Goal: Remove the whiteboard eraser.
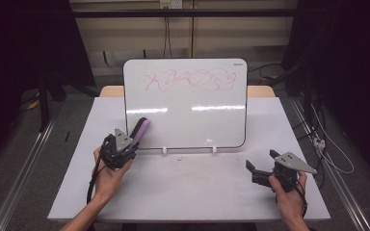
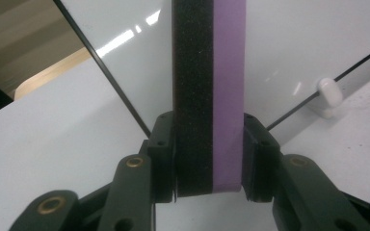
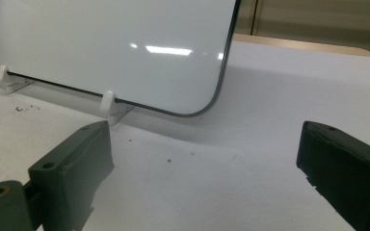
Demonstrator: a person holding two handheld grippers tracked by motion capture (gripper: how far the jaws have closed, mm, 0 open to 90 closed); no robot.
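Eraser (image 2: 209, 96) clamped in left gripper (image 1: 125, 144), black felt side + purple side both visible btwn the jaws in left gripper view, pads pressing on both faces. Jaws closed down on it, grip looks solid. In high view eraser (image 1: 142, 129) sticks up and fwd out of the gripper, tip at lower-left corner of whiteboard (image 1: 192, 110); can't tell if it's touching the board surface. Whiteboard stands tilted back on counter (image 1: 197, 187), held by two small white clips (image 1: 214, 149) at bottom edge. Red scribble (image 1: 188, 80) across top of board, well apart from eraser. Right gripper (image 1: 260, 171) near right edge of counter, jaws spread wide, nothing btwn them; right gripper view looks at board's lower-right corner (image 3: 207, 108) w/ bare counter under it.
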